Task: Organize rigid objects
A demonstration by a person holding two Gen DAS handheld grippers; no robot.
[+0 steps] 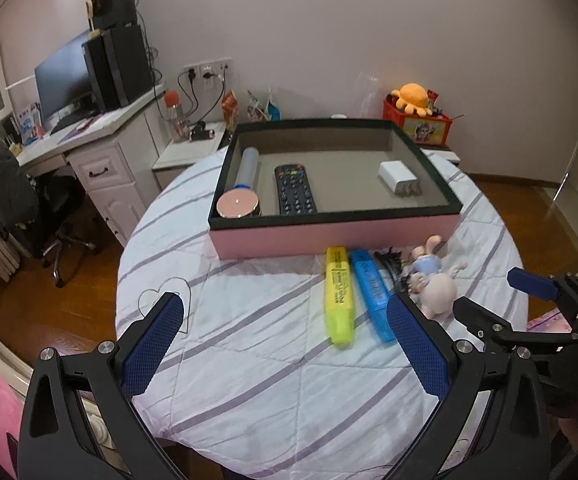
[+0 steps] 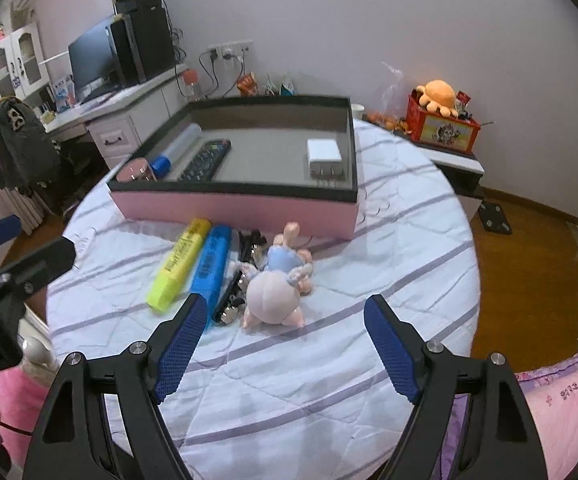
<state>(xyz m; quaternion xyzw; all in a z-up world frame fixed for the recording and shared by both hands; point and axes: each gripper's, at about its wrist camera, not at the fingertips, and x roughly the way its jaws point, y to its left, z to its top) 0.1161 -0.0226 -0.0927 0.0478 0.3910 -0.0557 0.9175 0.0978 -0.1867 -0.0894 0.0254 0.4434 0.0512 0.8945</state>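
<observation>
Highlighters [image 2: 193,264] beside box [image 2: 233,208] front wall, touching.

Round table under a striped quilted cloth, with a tray and loose items on it

The round table [image 1: 249,380] wears a pale cloth with lilac stripes. A pink-sided tray [image 1: 329,236] with a dark rim sits toward its far side. In front of the tray, directly on the cloth, lie a yellow highlighter [image 1: 339,296] and a blue highlighter [image 1: 371,294] side by side, then a cluster of black binder clips [image 2: 235,292], and a small rabbit figurine [image 2: 275,288] lying on its side just beside the clips.
</observation>
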